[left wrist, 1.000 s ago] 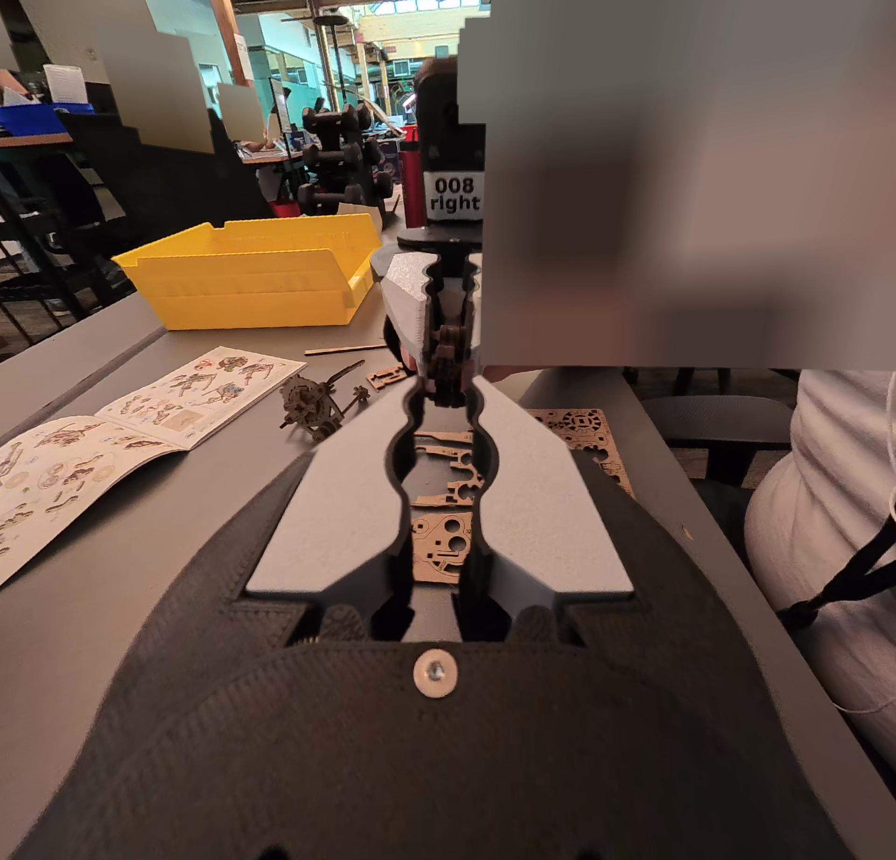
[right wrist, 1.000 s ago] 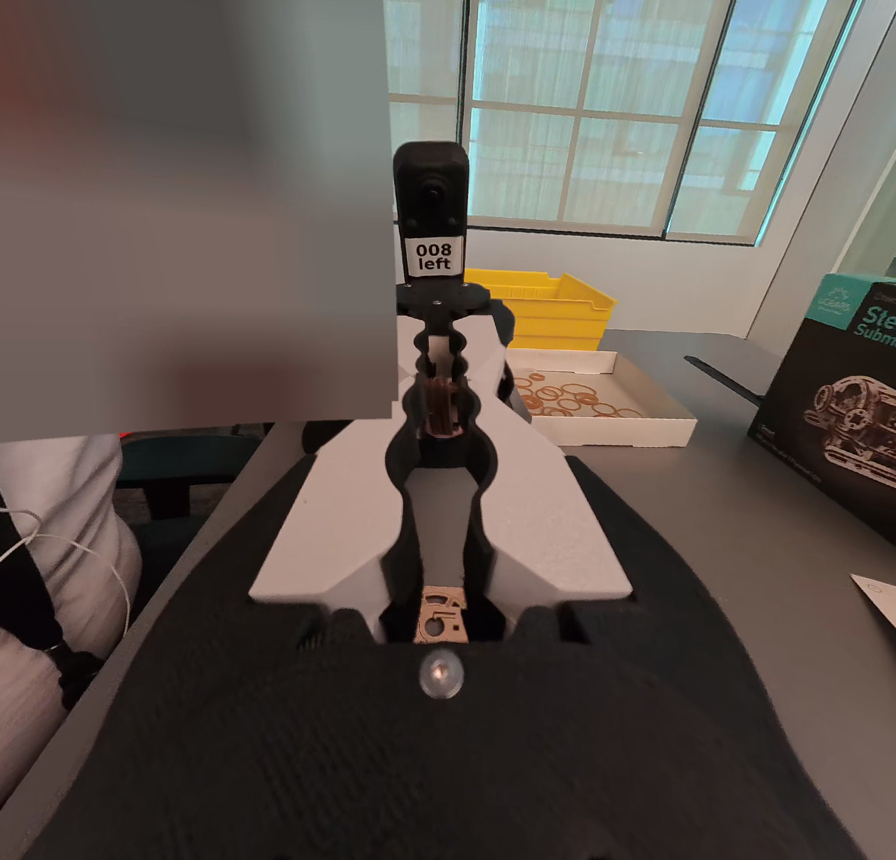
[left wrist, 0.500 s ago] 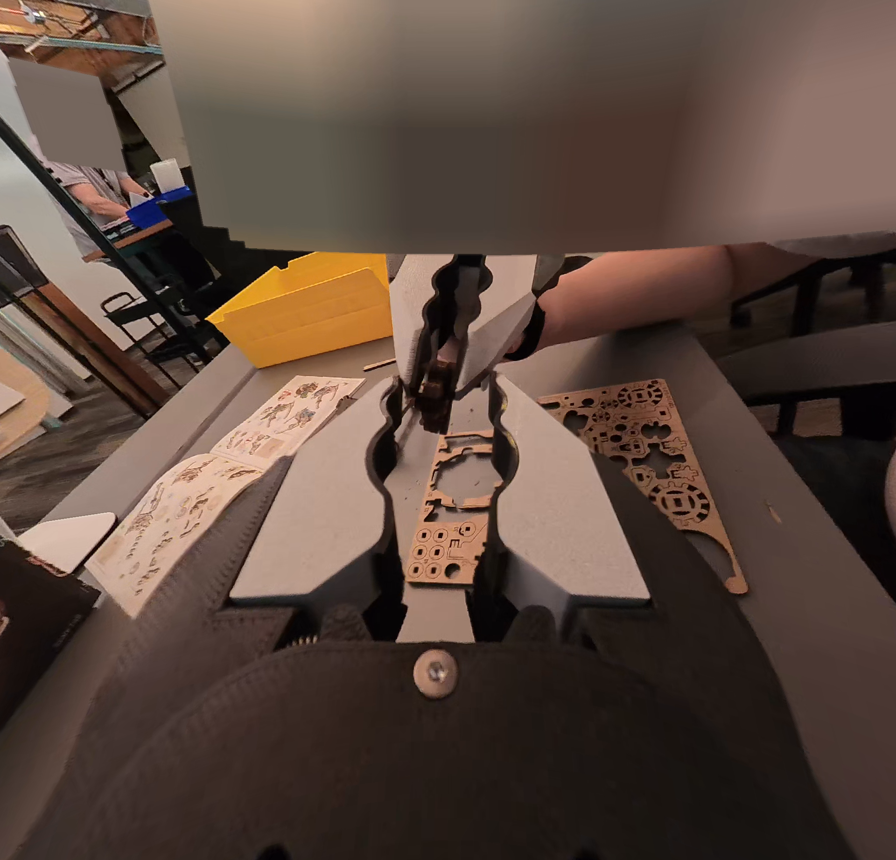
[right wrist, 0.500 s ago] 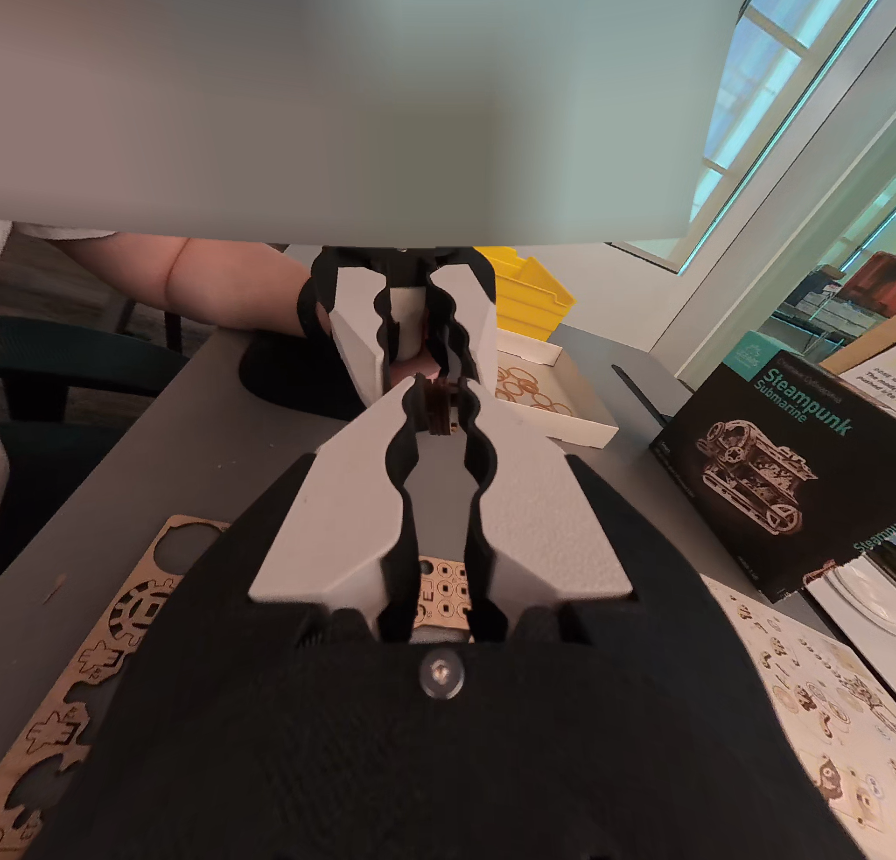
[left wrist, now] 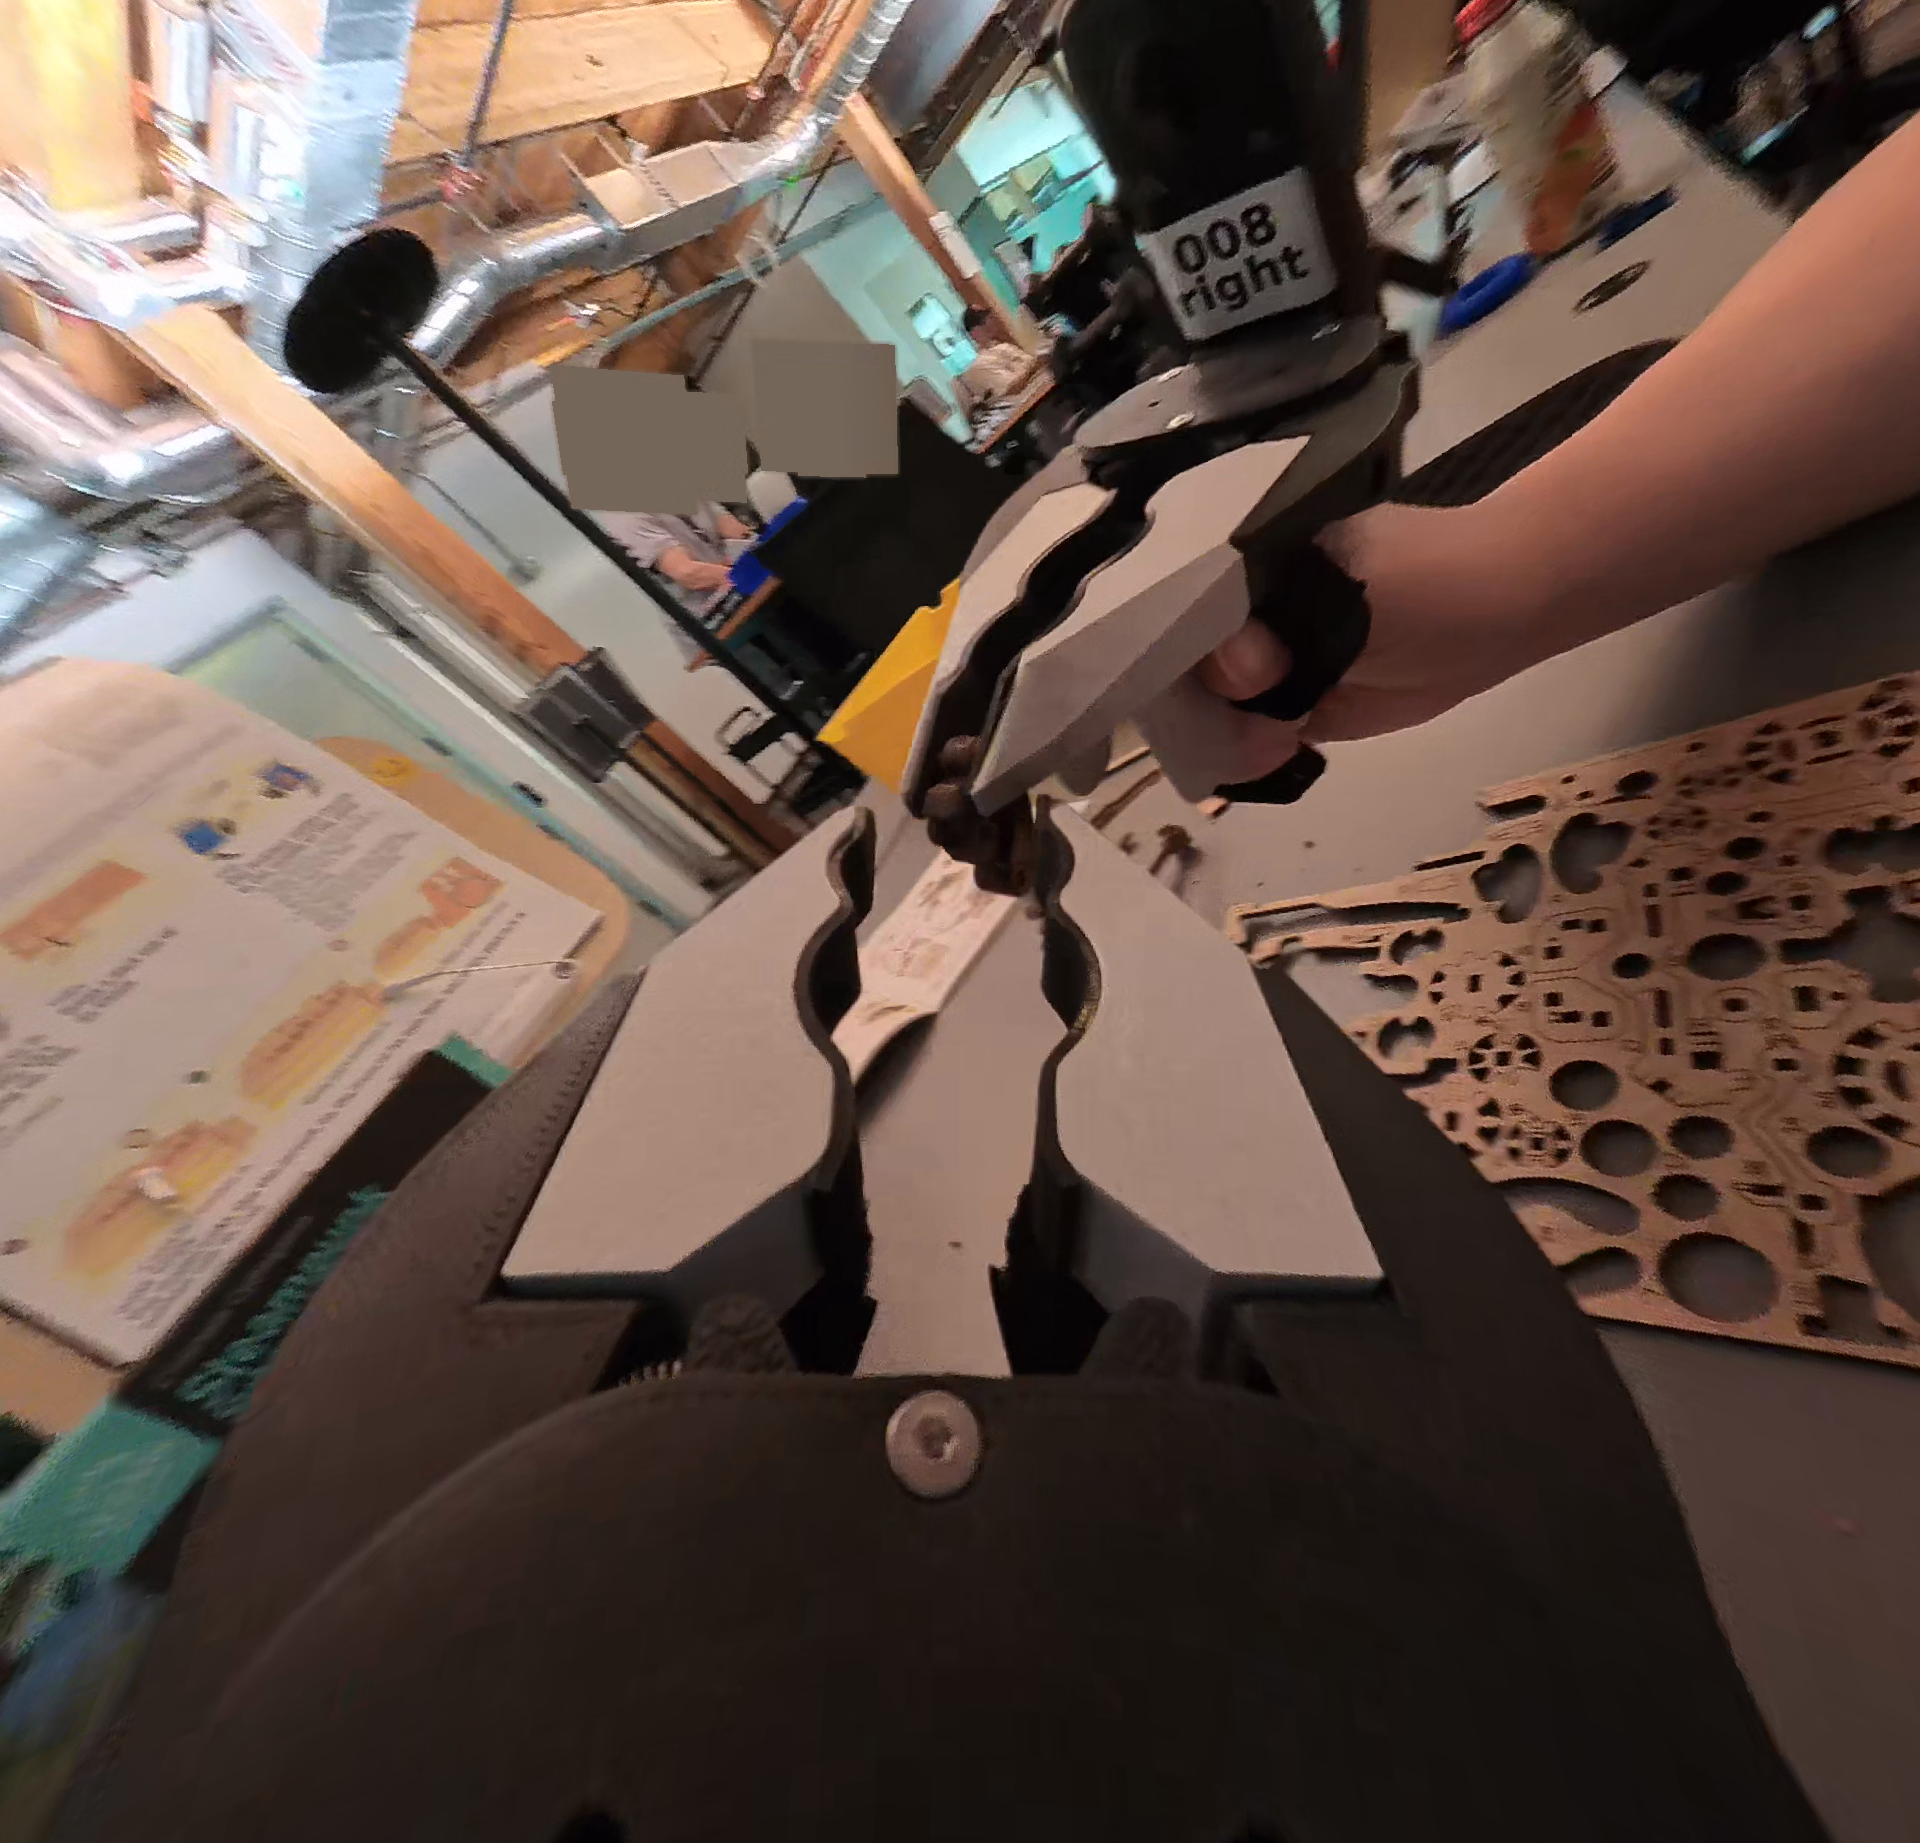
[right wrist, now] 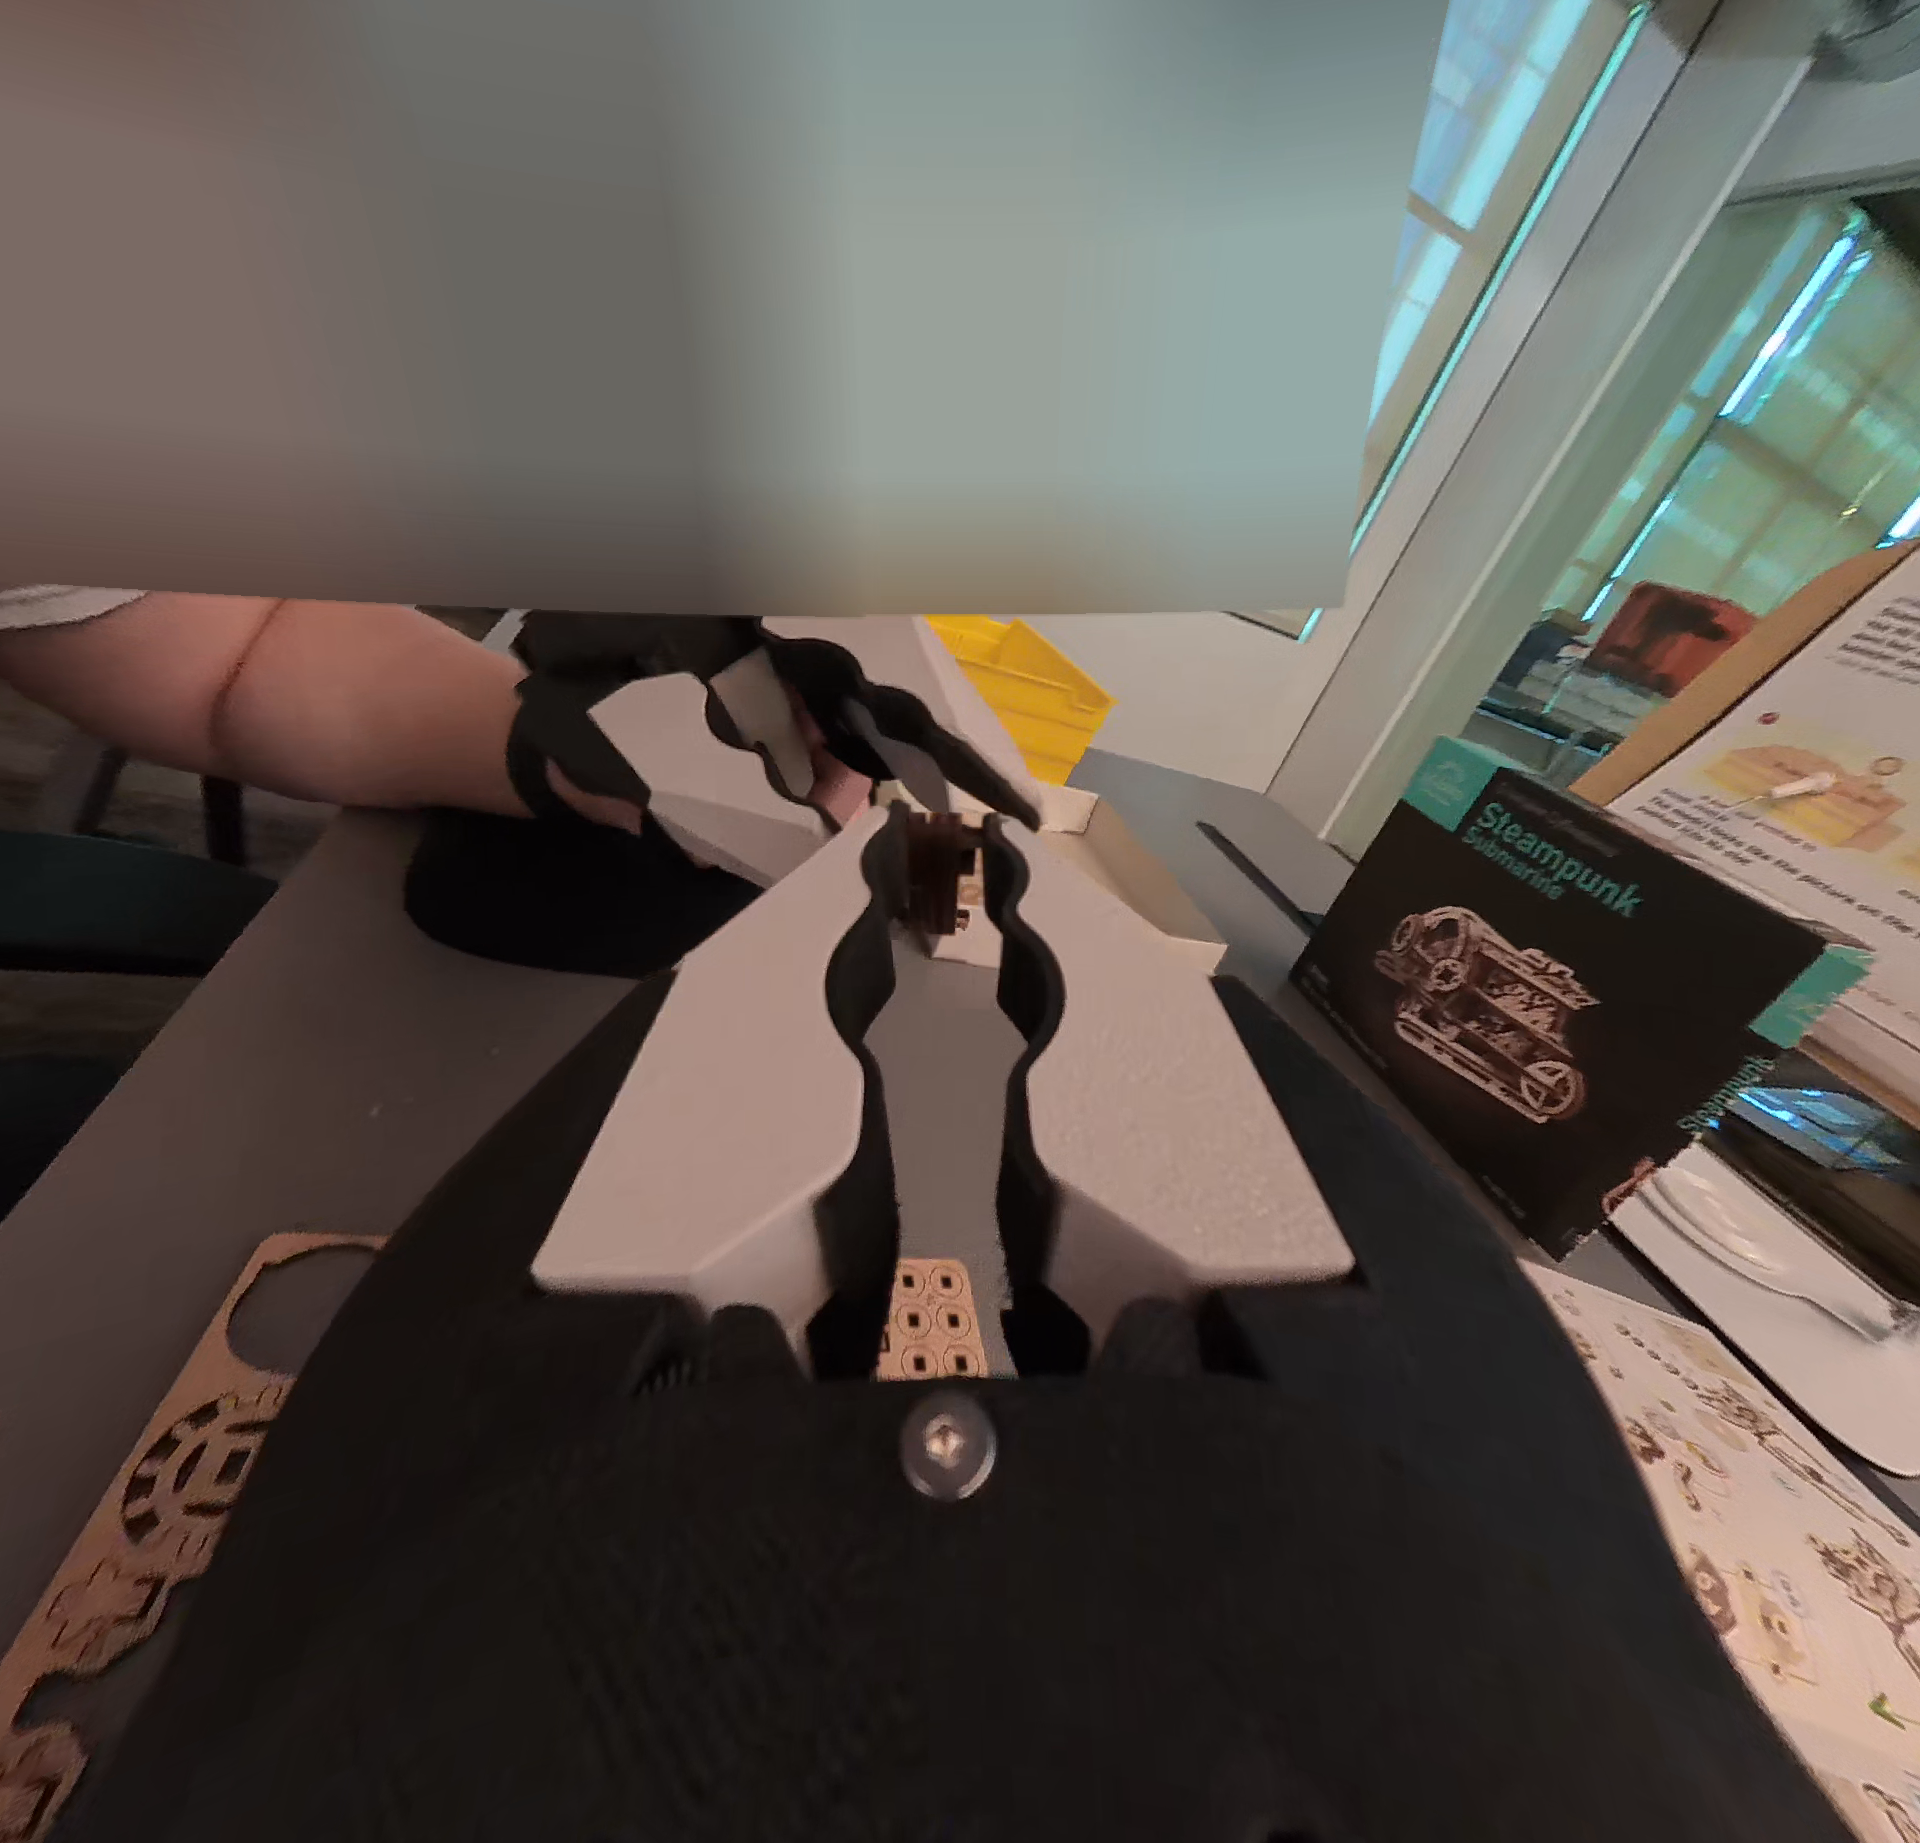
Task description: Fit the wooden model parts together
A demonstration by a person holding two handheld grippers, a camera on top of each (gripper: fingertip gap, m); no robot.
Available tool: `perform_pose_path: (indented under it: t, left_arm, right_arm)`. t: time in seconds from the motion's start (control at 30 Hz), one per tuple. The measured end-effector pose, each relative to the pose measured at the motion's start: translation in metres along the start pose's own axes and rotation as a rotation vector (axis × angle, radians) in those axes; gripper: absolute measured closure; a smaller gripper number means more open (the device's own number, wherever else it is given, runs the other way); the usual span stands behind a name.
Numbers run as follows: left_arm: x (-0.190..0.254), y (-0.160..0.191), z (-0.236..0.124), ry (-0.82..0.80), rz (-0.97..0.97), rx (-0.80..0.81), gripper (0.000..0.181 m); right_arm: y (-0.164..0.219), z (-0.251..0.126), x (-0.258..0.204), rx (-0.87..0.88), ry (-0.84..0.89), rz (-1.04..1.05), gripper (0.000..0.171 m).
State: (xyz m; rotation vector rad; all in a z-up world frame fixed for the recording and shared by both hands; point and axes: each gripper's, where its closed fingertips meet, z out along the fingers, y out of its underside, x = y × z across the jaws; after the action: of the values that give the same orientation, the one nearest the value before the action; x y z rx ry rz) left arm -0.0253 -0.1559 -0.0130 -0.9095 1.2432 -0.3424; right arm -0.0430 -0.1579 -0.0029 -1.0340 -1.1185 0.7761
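A small dark brown wooden assembly (right wrist: 935, 874) is clamped between the tips of my right gripper (right wrist: 940, 837), above the grey table. In the left wrist view the right gripper (left wrist: 956, 796) comes in from the upper right with the wooden assembly (left wrist: 982, 843) at its tips. My left gripper (left wrist: 956, 827) is open and tilted. Its tips stand either side of the assembly, which sits close against the right-hand finger (left wrist: 1132, 1045). In the right wrist view the left gripper's fingers (right wrist: 774, 744) show spread apart just beyond the assembly.
A laser-cut wooden sheet (left wrist: 1610, 1014) lies on the table (left wrist: 1714, 1481), also seen under the right gripper (right wrist: 135, 1481). A black kit box (right wrist: 1538, 983), an instruction booklet (right wrist: 1766, 1544), a yellow bin (right wrist: 1018, 681) and a printed poster board (left wrist: 208, 962) stand around. A person's forearm (left wrist: 1558, 505) crosses above the table. My two grippers' fingertips are within a few centimetres of each other.
My left gripper's jaws have widened around the assembly. Both grippers have tilted and dropped closer to the table. The right gripper has kept its hold on the assembly.
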Motion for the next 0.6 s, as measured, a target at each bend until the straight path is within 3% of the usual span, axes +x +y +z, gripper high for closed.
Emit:
perform_pose_path:
  t: [0.3, 0.6]
  left_arm:
    - [-0.0063, -0.0090, 0.0019, -0.214, 0.223, -0.053, 0.159]
    - [-0.0089, -0.0057, 0.0015, -0.222, 0.230, -0.066, 0.162]
  right_arm:
    - [-0.0086, 0.0034, 0.0049, 0.059, 0.086, 0.097, 0.159]
    - [-0.0073, 0.0053, 0.0073, 0.070, 0.089, 0.166, 0.159]
